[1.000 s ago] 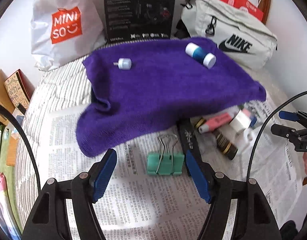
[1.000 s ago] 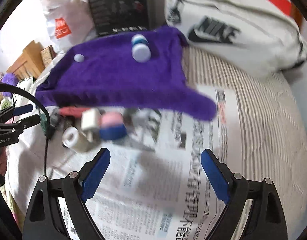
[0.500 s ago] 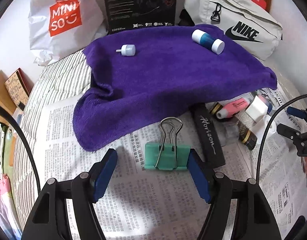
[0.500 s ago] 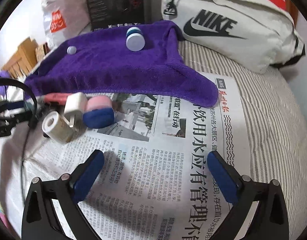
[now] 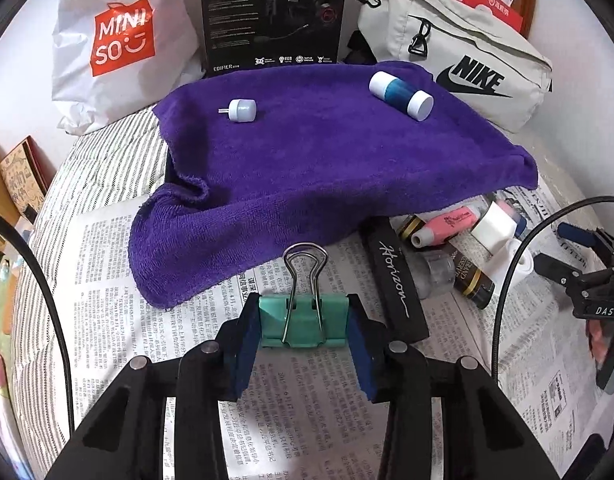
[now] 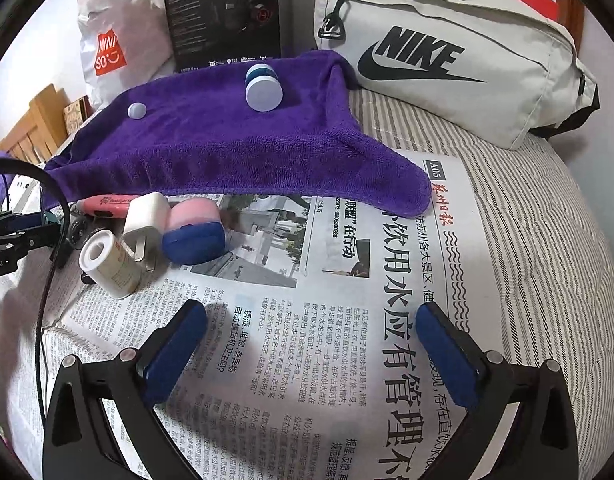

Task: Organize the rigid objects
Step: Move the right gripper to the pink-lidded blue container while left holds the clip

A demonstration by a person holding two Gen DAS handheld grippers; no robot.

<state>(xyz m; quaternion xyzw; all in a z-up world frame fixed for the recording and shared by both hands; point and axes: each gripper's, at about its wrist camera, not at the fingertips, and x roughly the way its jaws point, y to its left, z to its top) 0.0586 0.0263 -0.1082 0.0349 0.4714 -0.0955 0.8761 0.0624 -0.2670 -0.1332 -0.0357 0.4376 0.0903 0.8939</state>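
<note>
Clamping the green binder clip [image 5: 302, 326] on the newspaper [image 5: 147, 320], the left gripper [image 5: 303, 344] has just closed its jaws on both ends, so I'd lift straight up, right gripper [image 6: 311, 344] jaws wide, empty.

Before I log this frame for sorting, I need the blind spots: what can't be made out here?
- Left wrist view: the pile beside the pink marker runs under the towel; anything beneath is hidden.
- Left wrist view: the right claw is cut by the frame edge.
- Right wrist view: the left claw is cut by the edge, its clip unseen.
- Right wrist view: the print on the white tube is too small.
</note>
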